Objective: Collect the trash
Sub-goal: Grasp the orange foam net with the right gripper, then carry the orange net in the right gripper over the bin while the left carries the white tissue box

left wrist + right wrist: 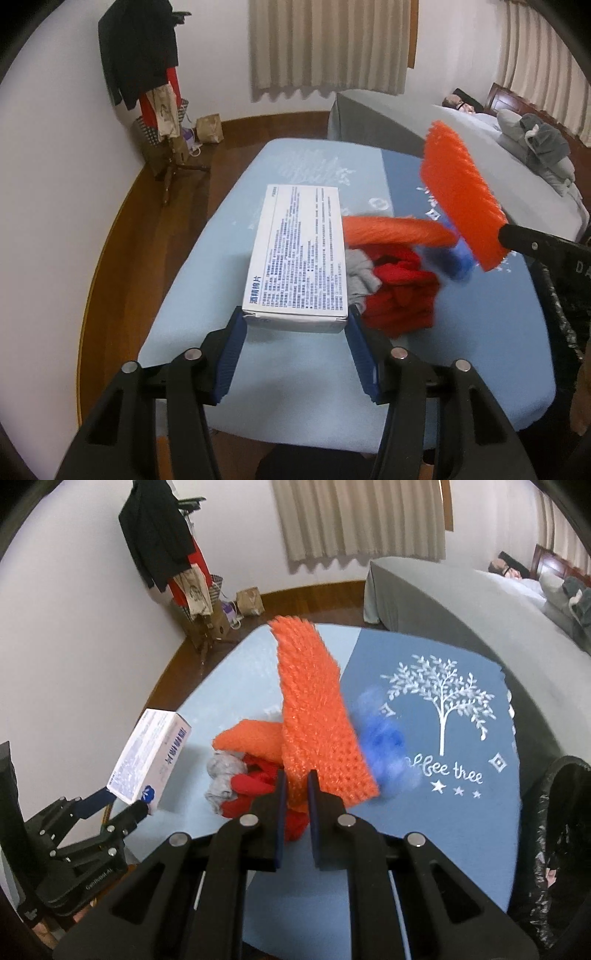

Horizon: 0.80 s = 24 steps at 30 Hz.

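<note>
My left gripper (295, 317) is shut on the near end of a white box (299, 254) with blue print, held above the light-blue table (177, 325). The right wrist view shows that box (147, 753) at the left. My right gripper (295, 779) is shut on an orange foam net (317, 716), which stands up from its jaws. That net (461, 195) hangs at the right in the left wrist view. On the table lie a second orange net (251, 740), a red crumpled piece (251, 786), a grey wad (221, 775) and a blurred blue piece (384, 742).
A black trash bag (554, 830) stands at the table's right edge. A coat stand (147, 74) with clothes and a paper bag (210, 129) are on the wooden floor at the back left. A person lies on a grey bed (406, 114) at the back right.
</note>
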Available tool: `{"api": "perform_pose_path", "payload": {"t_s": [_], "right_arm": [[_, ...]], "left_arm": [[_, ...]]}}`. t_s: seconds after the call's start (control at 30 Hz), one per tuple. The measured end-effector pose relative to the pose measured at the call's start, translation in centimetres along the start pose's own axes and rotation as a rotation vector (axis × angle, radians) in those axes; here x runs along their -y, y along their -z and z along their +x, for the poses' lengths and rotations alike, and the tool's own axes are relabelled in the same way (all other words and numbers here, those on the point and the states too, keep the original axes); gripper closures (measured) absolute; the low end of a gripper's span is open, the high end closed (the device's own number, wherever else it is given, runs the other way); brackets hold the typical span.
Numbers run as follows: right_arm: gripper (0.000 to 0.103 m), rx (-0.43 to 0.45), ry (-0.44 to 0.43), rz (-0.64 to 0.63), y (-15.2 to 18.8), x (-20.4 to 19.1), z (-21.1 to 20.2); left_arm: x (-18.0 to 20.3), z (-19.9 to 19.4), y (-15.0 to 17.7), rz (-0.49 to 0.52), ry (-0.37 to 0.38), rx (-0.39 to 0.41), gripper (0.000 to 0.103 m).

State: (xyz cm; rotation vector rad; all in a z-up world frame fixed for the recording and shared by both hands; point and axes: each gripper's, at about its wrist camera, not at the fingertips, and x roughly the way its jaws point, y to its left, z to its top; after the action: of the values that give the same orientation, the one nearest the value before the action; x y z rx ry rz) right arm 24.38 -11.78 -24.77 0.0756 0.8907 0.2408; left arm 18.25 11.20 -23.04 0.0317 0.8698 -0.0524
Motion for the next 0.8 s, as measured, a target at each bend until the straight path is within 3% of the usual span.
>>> {"api": "perform_pose_path", "payload": {"t_s": [0.4,0.8], "right_arm": [[0.093,0.052,-0.003,0.027,0.8,2.2,-5.7],[0.093,0.043,0.057,0.089,4.1,7.4,-8.0]], "left_arm": [[4.2,-3.6,0.8,0.049,0.041,0.019,0.049],[10.5,-5.0,1.2,0.108,0.088,0.017,0.049]]}}
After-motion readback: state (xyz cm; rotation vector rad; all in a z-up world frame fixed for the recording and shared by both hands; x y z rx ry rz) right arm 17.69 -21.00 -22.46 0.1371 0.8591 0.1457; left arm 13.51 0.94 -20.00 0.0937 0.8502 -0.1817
